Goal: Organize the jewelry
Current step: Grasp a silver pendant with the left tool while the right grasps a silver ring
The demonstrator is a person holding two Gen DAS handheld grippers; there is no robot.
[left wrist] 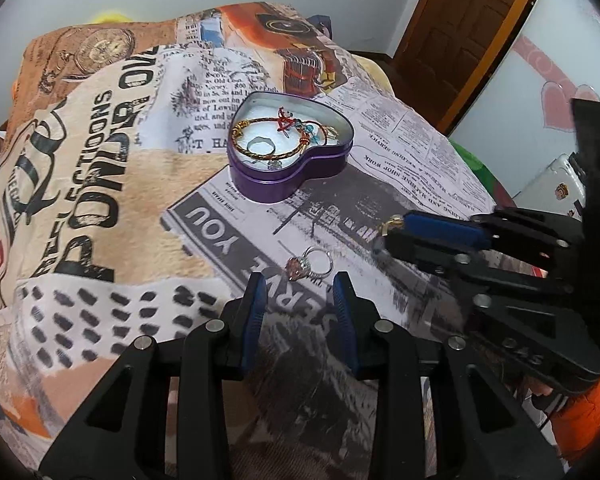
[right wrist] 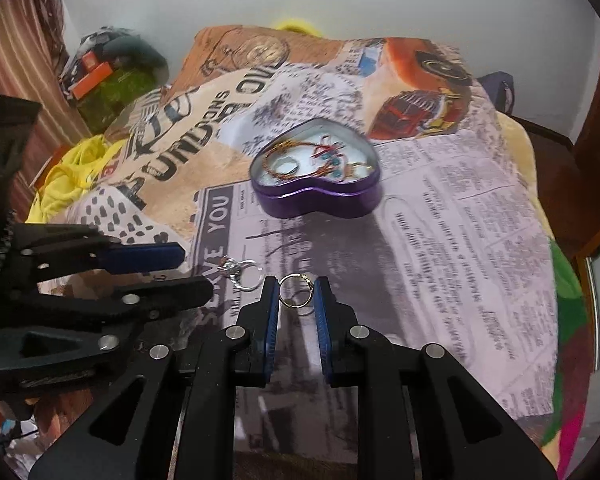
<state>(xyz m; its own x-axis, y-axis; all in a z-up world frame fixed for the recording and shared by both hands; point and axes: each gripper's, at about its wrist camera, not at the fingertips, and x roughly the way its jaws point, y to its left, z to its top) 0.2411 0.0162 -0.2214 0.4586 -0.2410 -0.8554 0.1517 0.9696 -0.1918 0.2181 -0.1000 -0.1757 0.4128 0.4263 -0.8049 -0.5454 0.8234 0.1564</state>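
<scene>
Gold ring [right wrist: 295, 291] pinched between right gripper [right wrist: 296, 294] pads.

Left wrist view: mounted behind the left claw [left wrist: 299, 280], looking forward and down along its fingers at the printed blanket [left wrist: 112, 168] from close range. The heart-shaped tin [left wrist: 292, 176] sits mid-frame, further off; the right claw [left wrist: 384, 236] enters from the right edge.

Right wrist view: mounted behind the right claw [right wrist: 297, 292], same forward-down heading, similarly near. The left claw [right wrist: 196, 276] enters from the left edge.

Shared area: both views cover the tin [right wrist: 320, 200], the blanket [right wrist: 460, 240] and the back wall [right wrist: 380, 0].
</scene>
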